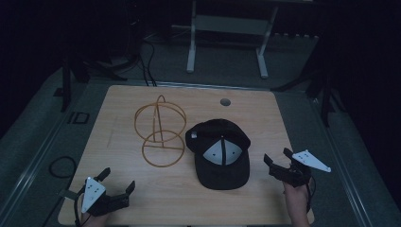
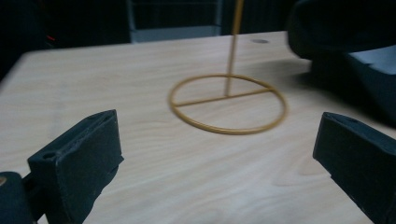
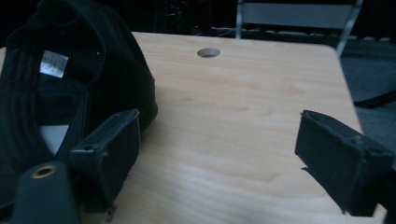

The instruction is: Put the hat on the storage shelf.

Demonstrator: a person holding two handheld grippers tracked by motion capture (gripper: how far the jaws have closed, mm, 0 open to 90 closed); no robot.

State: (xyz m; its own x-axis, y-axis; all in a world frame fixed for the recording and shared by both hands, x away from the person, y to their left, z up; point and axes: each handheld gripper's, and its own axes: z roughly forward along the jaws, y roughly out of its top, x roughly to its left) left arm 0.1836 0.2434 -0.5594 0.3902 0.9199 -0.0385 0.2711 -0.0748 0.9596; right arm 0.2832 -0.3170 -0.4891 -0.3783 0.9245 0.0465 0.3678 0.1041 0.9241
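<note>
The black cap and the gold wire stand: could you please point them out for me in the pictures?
black cap (image 1: pixel 222 175): high view, on its brim.
gold wire stand (image 2: pixel 227 103): left gripper view, on its round base ring.

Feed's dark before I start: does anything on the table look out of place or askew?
Only the cap: it lies upside down, its lining and label facing up, beside the upright wire stand. Both grippers, left and right, hover open and empty.

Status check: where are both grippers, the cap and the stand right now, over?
Left gripper open, empty, near table edge. Right gripper open, empty, beside black cap. Cap lies upside down next to wire stand. Nothing between grippers and cap.
</note>
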